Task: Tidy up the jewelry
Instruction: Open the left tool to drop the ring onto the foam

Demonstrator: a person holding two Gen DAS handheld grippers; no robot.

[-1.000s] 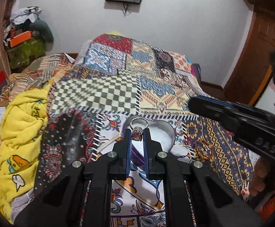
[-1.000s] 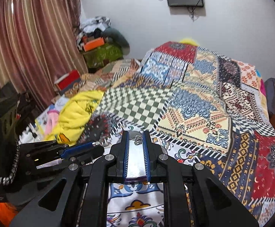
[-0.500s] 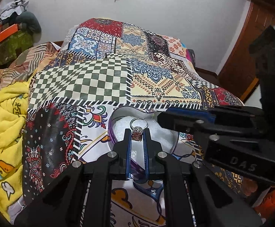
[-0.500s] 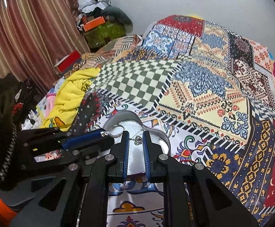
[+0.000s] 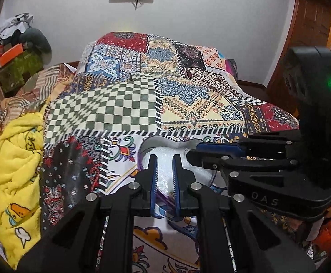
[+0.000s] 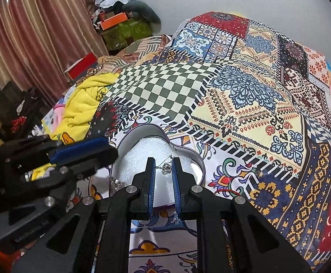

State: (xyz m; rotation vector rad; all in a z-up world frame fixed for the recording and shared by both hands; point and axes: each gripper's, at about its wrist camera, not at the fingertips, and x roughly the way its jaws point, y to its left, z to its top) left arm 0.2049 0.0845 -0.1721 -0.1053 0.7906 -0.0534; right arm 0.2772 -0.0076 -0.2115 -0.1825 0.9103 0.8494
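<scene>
My left claw [image 5: 165, 159] hung released, nothing between its fingers, over the white padding of the tin [image 5: 163, 141]. My right claw [image 6: 163, 162], just beside it, gripped a small crown pendant [image 6: 166, 168] above that same tin [image 6: 142, 132].

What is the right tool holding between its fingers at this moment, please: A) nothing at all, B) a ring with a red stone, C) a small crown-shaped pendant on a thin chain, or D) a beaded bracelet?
C: the right wrist view shows the right tool holding a small crown-shaped pendant on a thin chain over the white foam of the heart-shaped box.
</scene>
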